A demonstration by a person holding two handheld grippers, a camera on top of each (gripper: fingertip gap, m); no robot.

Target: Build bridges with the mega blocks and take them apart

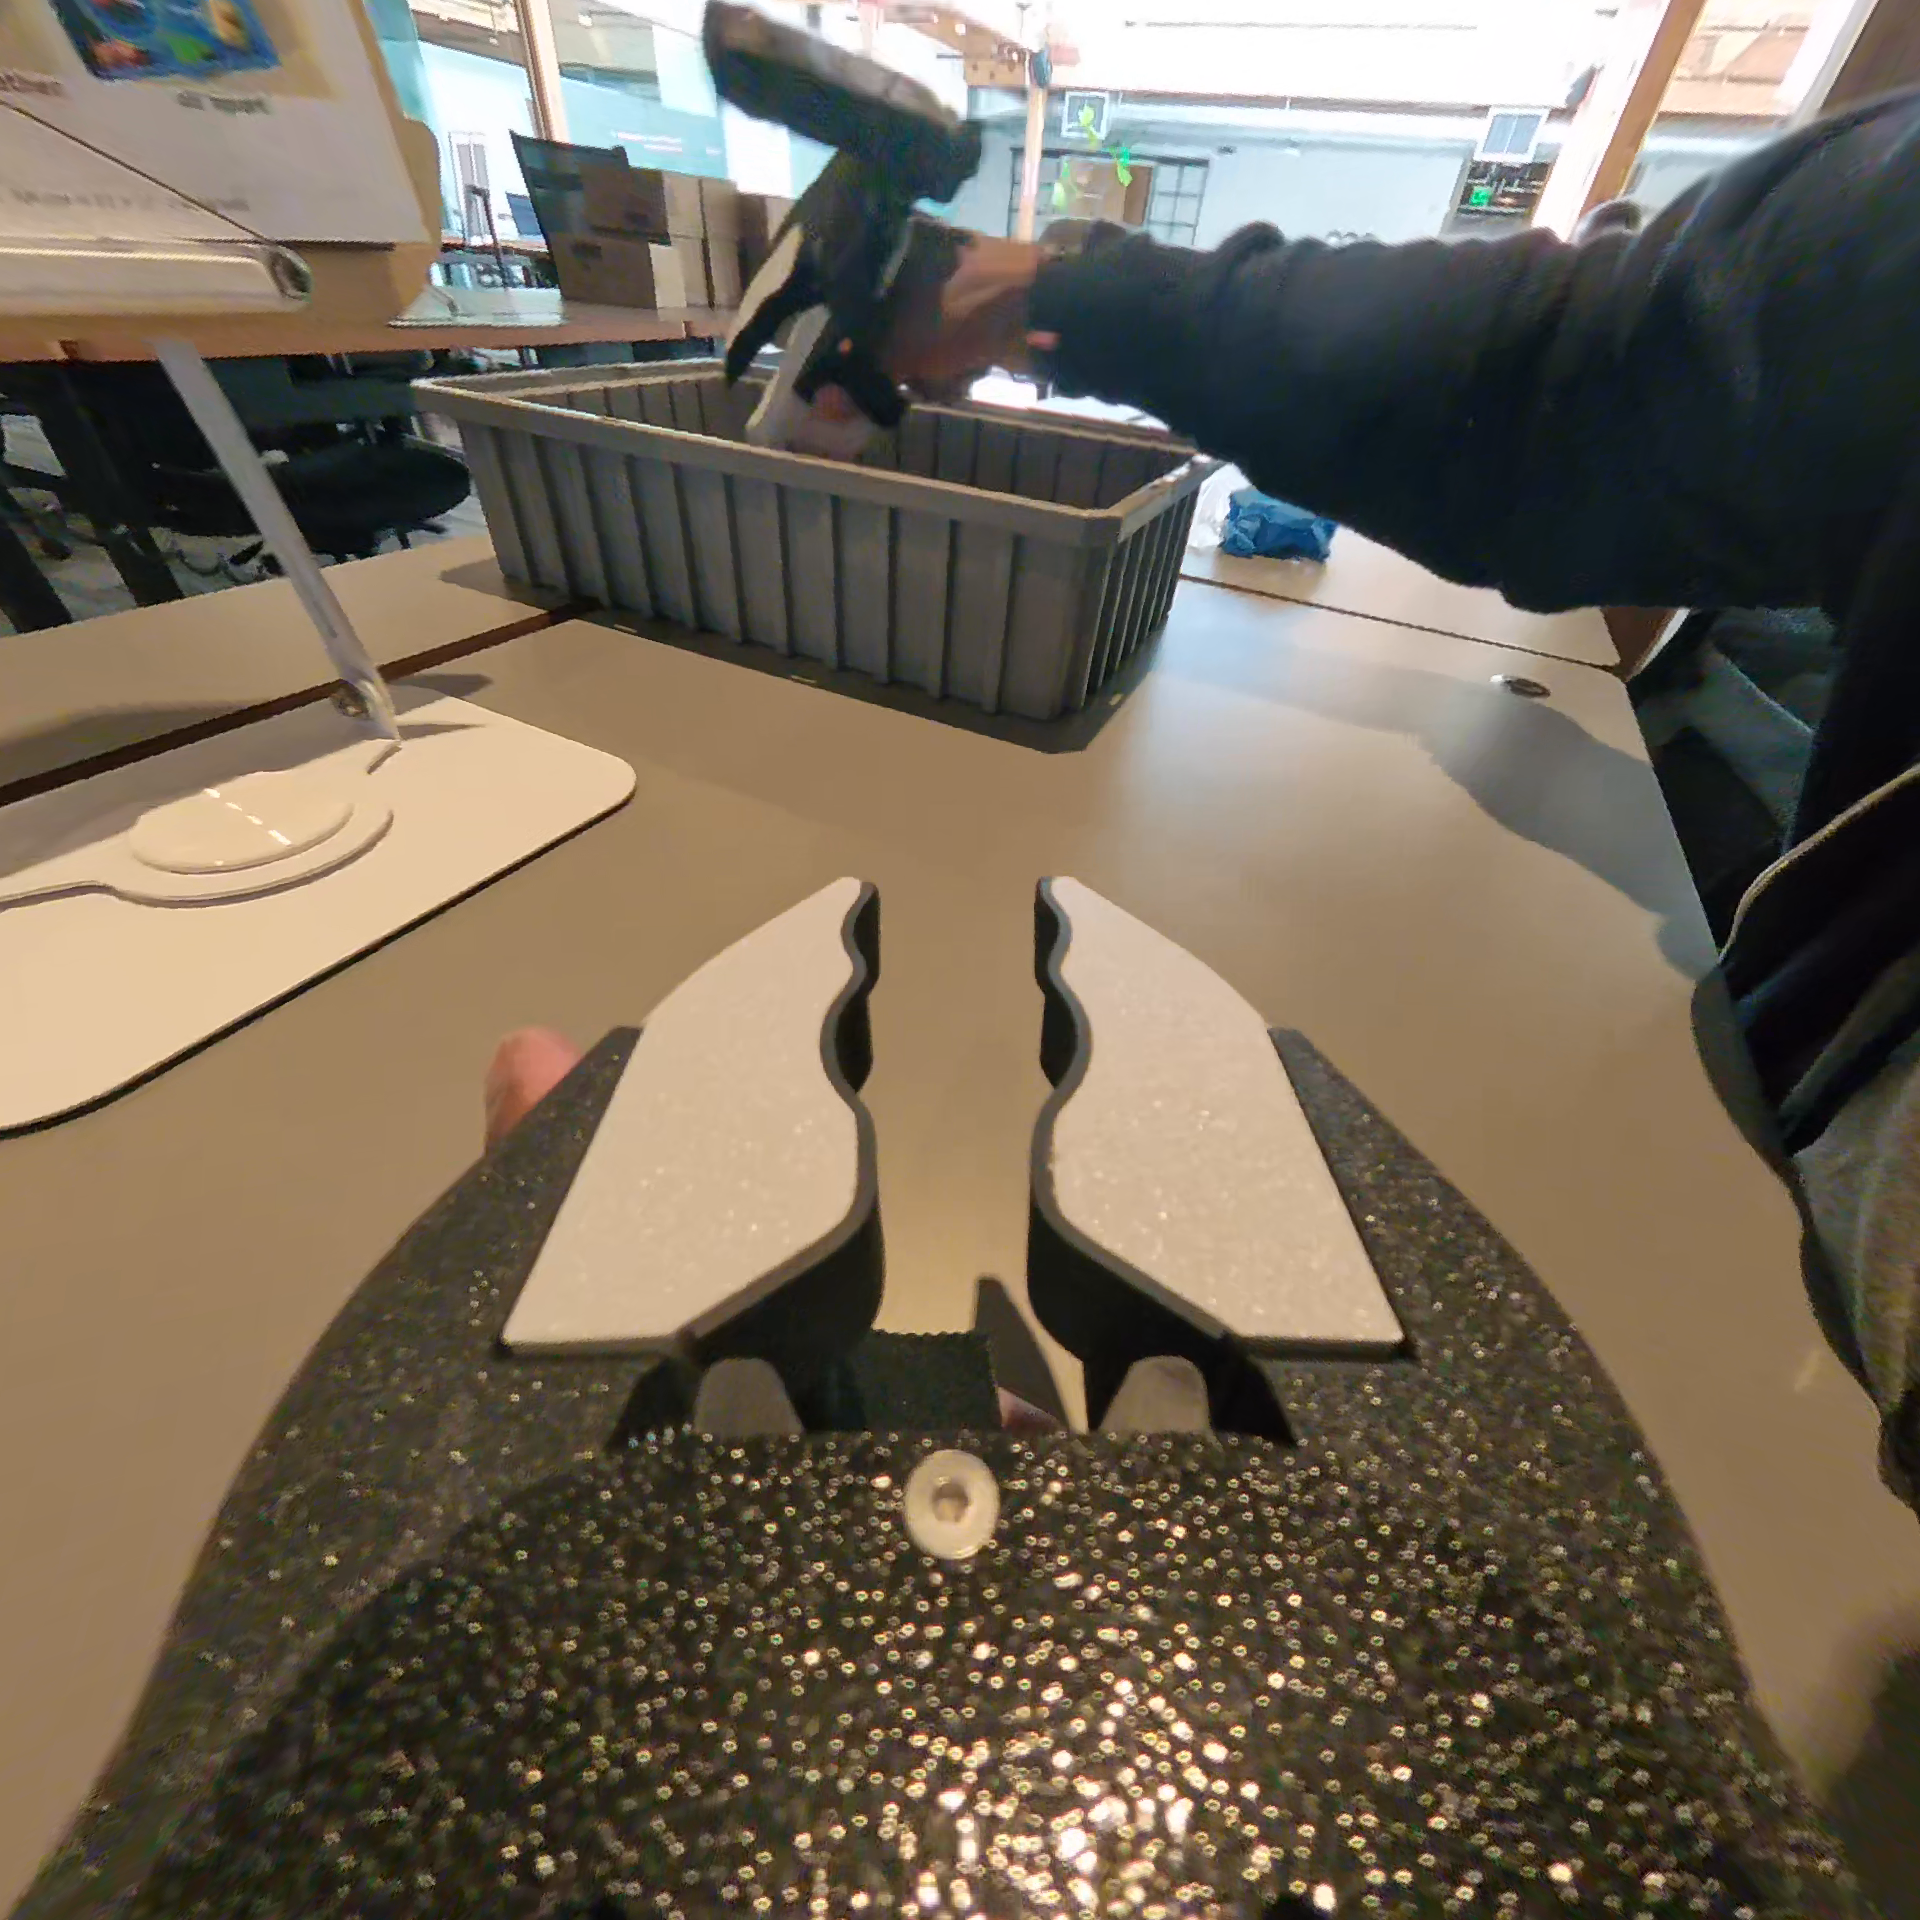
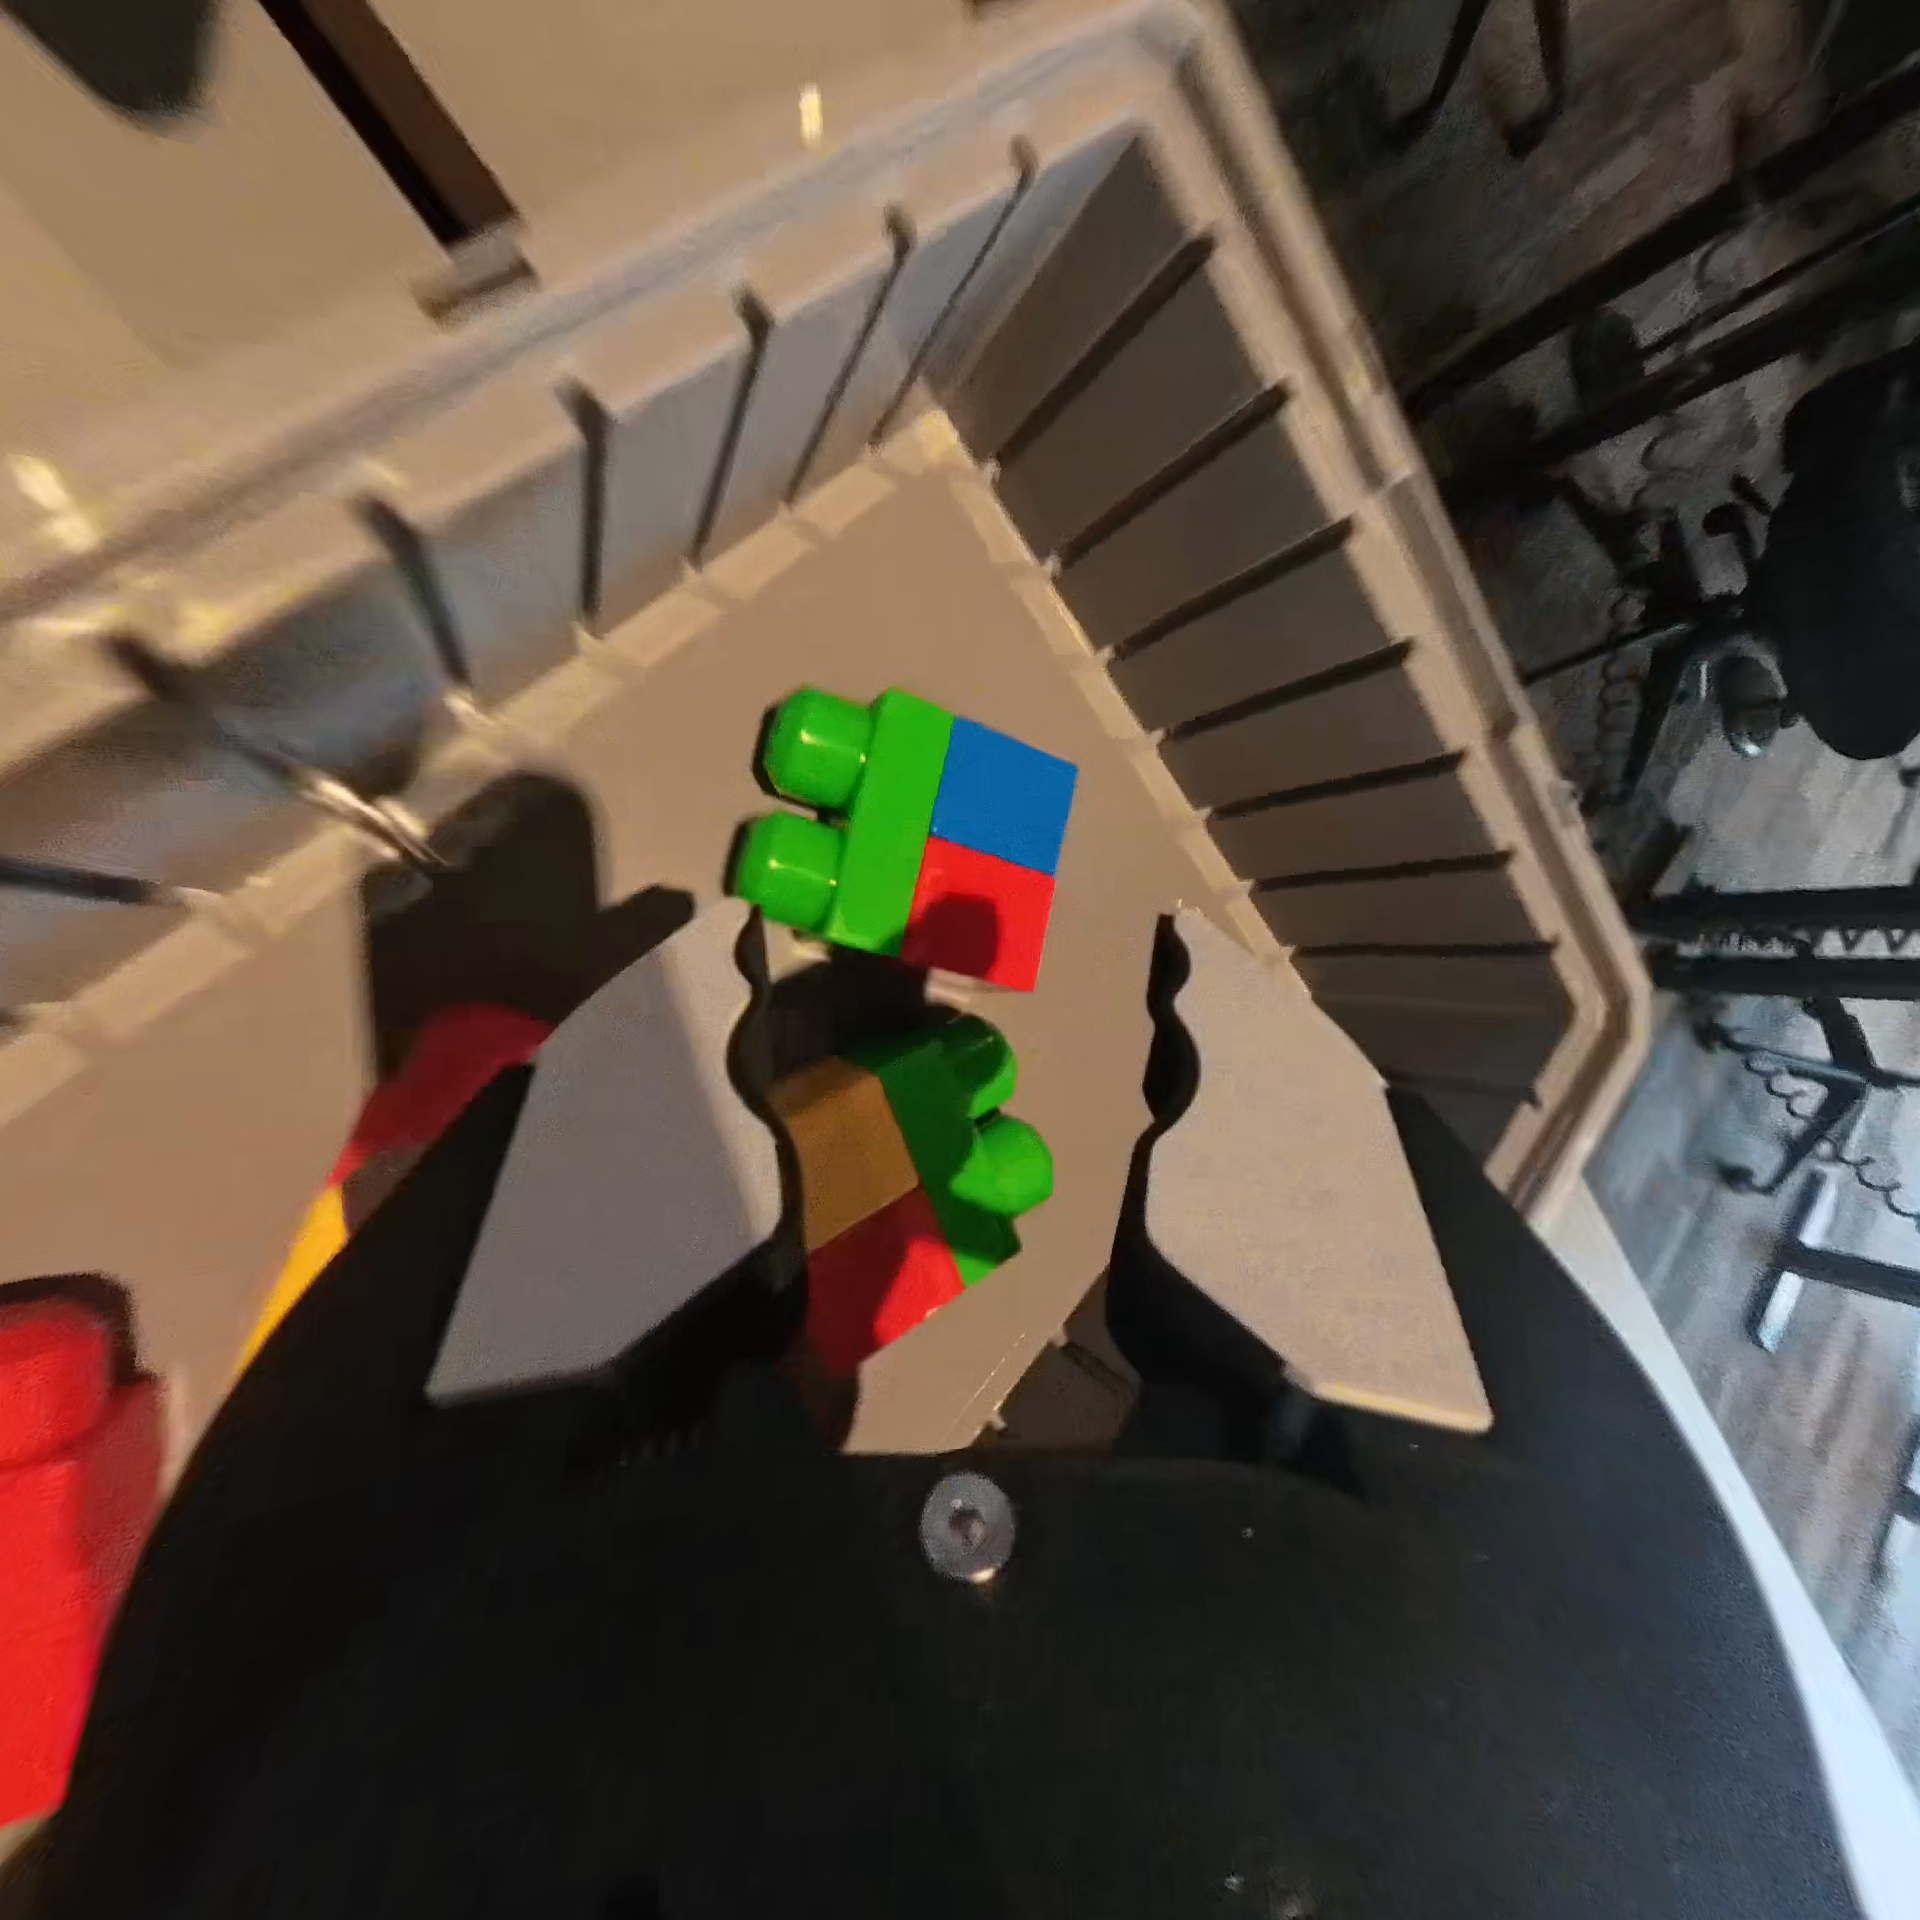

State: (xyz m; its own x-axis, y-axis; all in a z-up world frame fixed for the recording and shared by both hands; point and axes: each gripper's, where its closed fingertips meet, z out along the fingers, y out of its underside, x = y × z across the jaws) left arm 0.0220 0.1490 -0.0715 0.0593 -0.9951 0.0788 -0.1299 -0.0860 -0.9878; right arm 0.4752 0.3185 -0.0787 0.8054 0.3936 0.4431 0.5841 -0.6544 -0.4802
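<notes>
Glittery black left hand-held gripper (image 1: 956, 935) hovers over the smooth desk (image 1: 1299, 831), jaws apart, empty. Right hand-held gripper (image 2: 961, 935), spread wide, points into the ribbed grey bin (image 2: 1299, 665) above two studded plastic block bridges (image 2: 914, 831).

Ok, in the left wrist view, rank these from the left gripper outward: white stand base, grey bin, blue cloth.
From the left gripper, jaws open over bare table:
1. White stand base, near left on the table.
2. Grey bin, ahead at centre; the right gripper dips into it.
3. Blue cloth, far right, beyond the bin's corner.
</notes>
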